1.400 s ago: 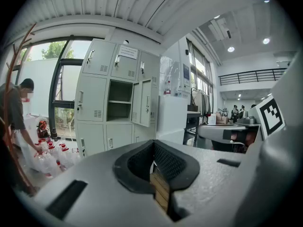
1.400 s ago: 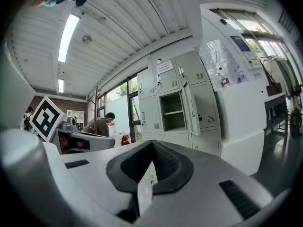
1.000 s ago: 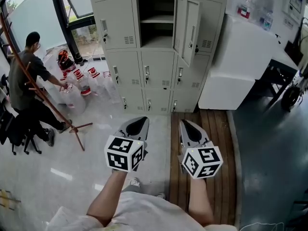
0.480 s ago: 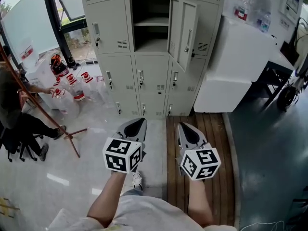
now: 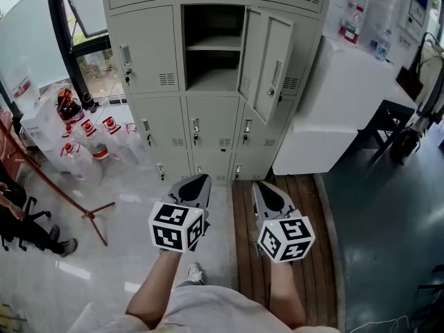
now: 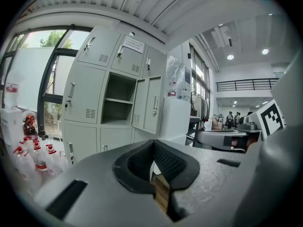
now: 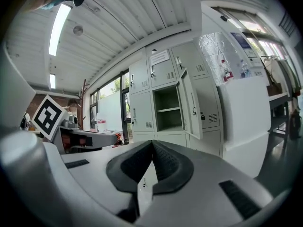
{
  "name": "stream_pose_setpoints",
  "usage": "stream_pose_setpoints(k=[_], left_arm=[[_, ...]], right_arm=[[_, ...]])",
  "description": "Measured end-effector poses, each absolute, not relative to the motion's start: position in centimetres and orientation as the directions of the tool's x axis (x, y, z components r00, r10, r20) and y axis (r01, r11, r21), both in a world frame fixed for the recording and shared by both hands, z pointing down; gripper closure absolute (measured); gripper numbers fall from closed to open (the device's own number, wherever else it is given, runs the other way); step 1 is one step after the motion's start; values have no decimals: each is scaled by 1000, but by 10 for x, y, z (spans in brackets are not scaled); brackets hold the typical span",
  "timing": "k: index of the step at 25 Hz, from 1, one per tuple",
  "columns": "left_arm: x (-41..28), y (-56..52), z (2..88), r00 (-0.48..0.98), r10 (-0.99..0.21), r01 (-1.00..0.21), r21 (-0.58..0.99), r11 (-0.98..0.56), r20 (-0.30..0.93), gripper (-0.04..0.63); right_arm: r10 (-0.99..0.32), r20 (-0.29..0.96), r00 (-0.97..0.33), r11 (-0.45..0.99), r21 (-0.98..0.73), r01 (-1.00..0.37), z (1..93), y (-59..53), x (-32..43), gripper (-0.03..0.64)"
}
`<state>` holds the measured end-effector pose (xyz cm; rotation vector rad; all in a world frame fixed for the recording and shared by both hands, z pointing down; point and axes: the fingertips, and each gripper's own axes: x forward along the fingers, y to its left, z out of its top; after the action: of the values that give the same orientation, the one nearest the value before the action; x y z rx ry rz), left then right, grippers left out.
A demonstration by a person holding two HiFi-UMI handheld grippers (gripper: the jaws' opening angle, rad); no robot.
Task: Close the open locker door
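Note:
A bank of grey lockers [image 5: 166, 68] stands ahead. One middle-row door [image 5: 267, 64] hangs open, swung out to the right, beside its empty compartment [image 5: 211, 47] with one shelf. Both grippers are held low over the floor, short of the lockers, pointing at them. My left gripper [image 5: 200, 179] is shut with nothing in it, and so is my right gripper [image 5: 259, 184]. In the left gripper view the shut tips [image 6: 152, 142] sit below the open door [image 6: 149, 104]. In the right gripper view the shut tips [image 7: 152, 142] sit below the same door [image 7: 189, 103].
A white cabinet [image 5: 340, 96] with bottles [image 5: 354, 19] on top stands right of the lockers, close to the open door. Several water jugs [image 5: 83, 141] sit on the floor at the left. A slanted wooden pole [image 5: 62, 193] and a seated person [image 5: 14, 214] are far left. Wooden planks [image 5: 305, 214] run underfoot.
Both grippers and the head have moved toward the lockers, which now look larger and nearer. The person at the left has slid almost out of view. Both grippers stay shut.

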<state>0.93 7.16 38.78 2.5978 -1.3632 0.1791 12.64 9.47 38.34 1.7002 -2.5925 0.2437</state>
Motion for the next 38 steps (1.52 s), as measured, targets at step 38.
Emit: stream_pose_setpoints(k=[38], left_arm=[[8,-102,398,736,-651,-676,152,-721,186,589]], right_arm=[[-972,65,-228,222,-85,-971,365,-64,121,612]])
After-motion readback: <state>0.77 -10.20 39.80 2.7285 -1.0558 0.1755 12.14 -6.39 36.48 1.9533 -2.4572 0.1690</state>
